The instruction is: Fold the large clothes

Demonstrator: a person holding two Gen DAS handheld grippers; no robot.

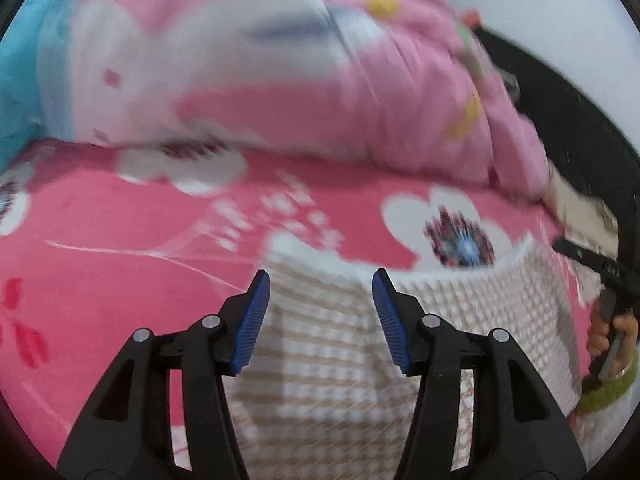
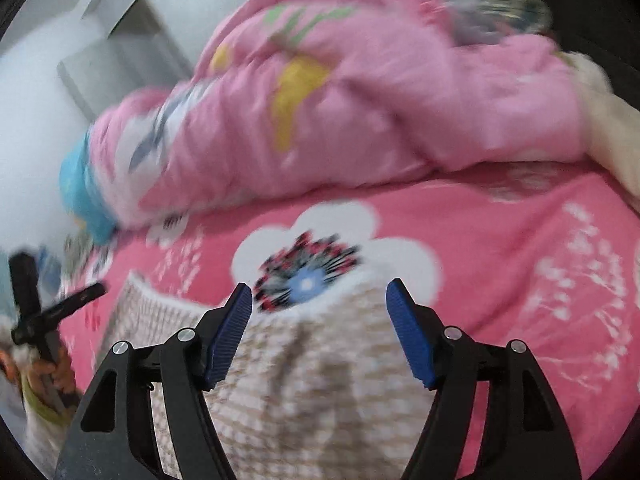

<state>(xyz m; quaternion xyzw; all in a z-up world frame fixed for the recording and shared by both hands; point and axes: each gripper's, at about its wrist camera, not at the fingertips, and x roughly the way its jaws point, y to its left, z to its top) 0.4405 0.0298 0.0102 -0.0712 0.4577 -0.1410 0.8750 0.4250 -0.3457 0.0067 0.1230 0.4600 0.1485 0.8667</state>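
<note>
A beige-and-white checked garment (image 1: 332,360) lies on a pink flowered bedsheet (image 1: 120,248). My left gripper (image 1: 320,292) is open above its near part, blue pads wide apart, nothing between them. In the right wrist view the same garment (image 2: 312,392) lies under my right gripper (image 2: 320,312), which is open and empty too. The right gripper and its hand show at the right edge of the left wrist view (image 1: 600,280). The left gripper shows at the left edge of the right wrist view (image 2: 44,312). Both views are blurred.
A bunched pink quilt (image 1: 320,92) with white and yellow patches lies across the far side of the bed, also in the right wrist view (image 2: 360,100). A blue cloth (image 1: 20,80) sits at its left end. A white wall and shelf (image 2: 100,52) stand behind.
</note>
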